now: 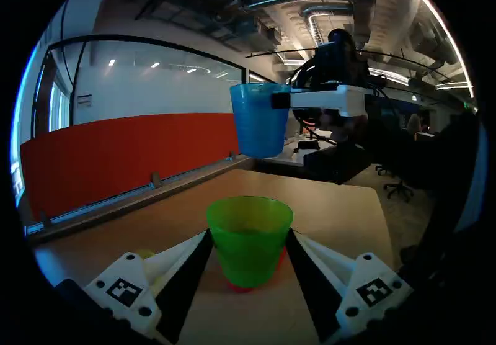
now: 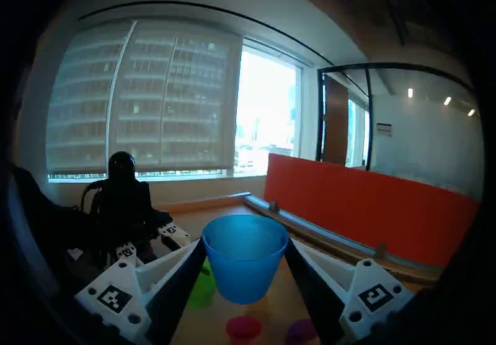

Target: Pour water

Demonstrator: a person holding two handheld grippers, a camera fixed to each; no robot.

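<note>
Looks like pre-pour: your left gripper point(image 1: 249, 238) is clamped on the green cup point(image 1: 249, 249) on the table point(image 1: 338, 208). Your right gripper point(image 2: 245, 252) grips the blue cup point(image 1: 259, 121), upright at 12 o'clock above it. Next, tip it gently.

Right tool point(image 2: 245, 253) clamps blue cup point(image 2: 245, 273); cup upright

Green cup point(image 2: 203, 289) half behind right tongs point(image 2: 245, 244)
</note>
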